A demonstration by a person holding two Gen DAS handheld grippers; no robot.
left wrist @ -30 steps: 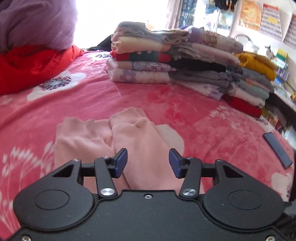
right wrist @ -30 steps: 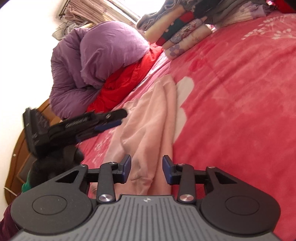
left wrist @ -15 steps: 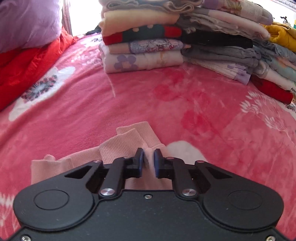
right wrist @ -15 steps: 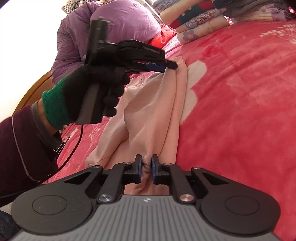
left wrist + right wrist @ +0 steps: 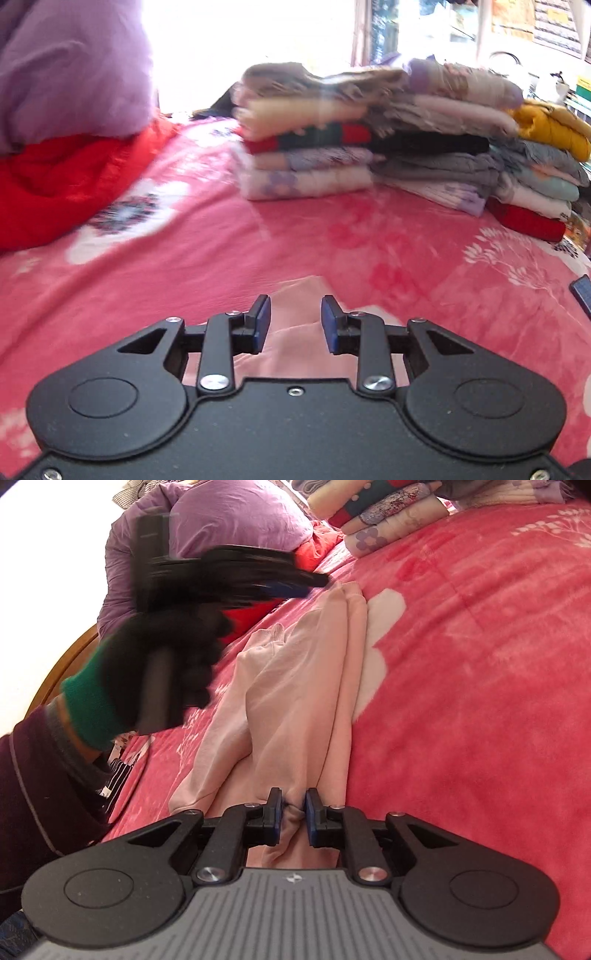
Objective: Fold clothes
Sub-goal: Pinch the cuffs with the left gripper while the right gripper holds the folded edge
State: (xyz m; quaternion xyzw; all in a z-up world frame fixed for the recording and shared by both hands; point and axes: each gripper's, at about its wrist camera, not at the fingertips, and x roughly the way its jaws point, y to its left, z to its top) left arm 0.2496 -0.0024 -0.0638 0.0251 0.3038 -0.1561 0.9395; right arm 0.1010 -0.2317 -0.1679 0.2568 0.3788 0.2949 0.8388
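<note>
Bed (image 5: 369, 251) w/ pink-red floral blanket fills both views, biggest thing here. Purple duvet (image 5: 70, 66) bunched at upper left of left wrist frame, sitting on a red quilt (image 5: 62, 177); same pair shows upper centre-left in right wrist frame. Stack of folded clothes (image 5: 369, 140) runs across upper centre to right edge of left wrist frame, several piles side by side, blurred. Small dark flat object (image 5: 581, 291) at right edge, can't tell what it is.

Pink garment (image 5: 295, 686) lies lengthwise on the bed, centre of right wrist frame, bunched into long folds, far end w/ ribbed cuffs toward upper centre, near end at bottom centre. In left wrist frame only a bit of it shows, bottom centre betw. & below the fingers.

Gloved hand (image 5: 162, 664), black w/ green cuff, dark sleeve, at left of right wrist frame, motion-blurred, holding the left hand-held gripper (image 5: 295, 319). Its tips hover just above garment's far end, upper centre. Jaws opening, wide gap; pads press on nothing, fabric only seen below them: released.

Right hand-held gripper (image 5: 293, 814) bottom centre of its frame: jaws opening slightly, but a pinch of pink fabric is bunched betw. the blue pads, both pads touching it: grasping garment's near end.
</note>
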